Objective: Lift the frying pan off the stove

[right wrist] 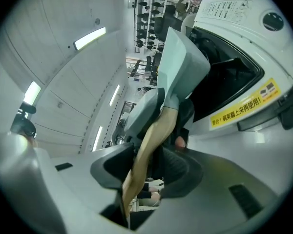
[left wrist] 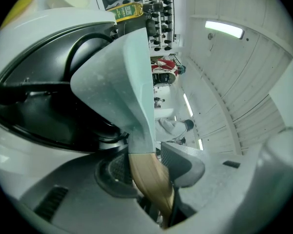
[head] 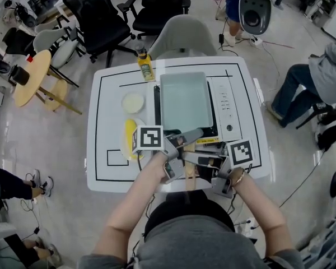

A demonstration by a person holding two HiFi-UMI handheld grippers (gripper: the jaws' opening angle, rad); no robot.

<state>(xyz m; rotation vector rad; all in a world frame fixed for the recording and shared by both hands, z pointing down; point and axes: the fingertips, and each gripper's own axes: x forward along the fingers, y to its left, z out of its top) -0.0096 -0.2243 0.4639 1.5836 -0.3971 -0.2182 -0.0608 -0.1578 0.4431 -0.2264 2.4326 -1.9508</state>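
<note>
A square pale green frying pan (head: 185,100) lies over the white portable stove (head: 228,108) in the middle of the table. Its wooden handle (head: 189,181) points back toward me. My left gripper (head: 182,142) is shut on the handle close to the pan, reaching in from the left. In the left gripper view the wooden handle (left wrist: 149,179) runs between the pads and the pan (left wrist: 119,77) tilts above the black burner (left wrist: 34,106). My right gripper (head: 203,162) is shut on the handle (right wrist: 154,140) a little nearer to me. Whether the pan rests on the stove I cannot tell.
A bottle of oil (head: 146,66) stands at the table's far edge. A white dish (head: 133,102) and a yellow plate (head: 132,138) lie left of the stove. Office chairs stand beyond the table (head: 109,94), and a seated person (head: 319,77) is at the right.
</note>
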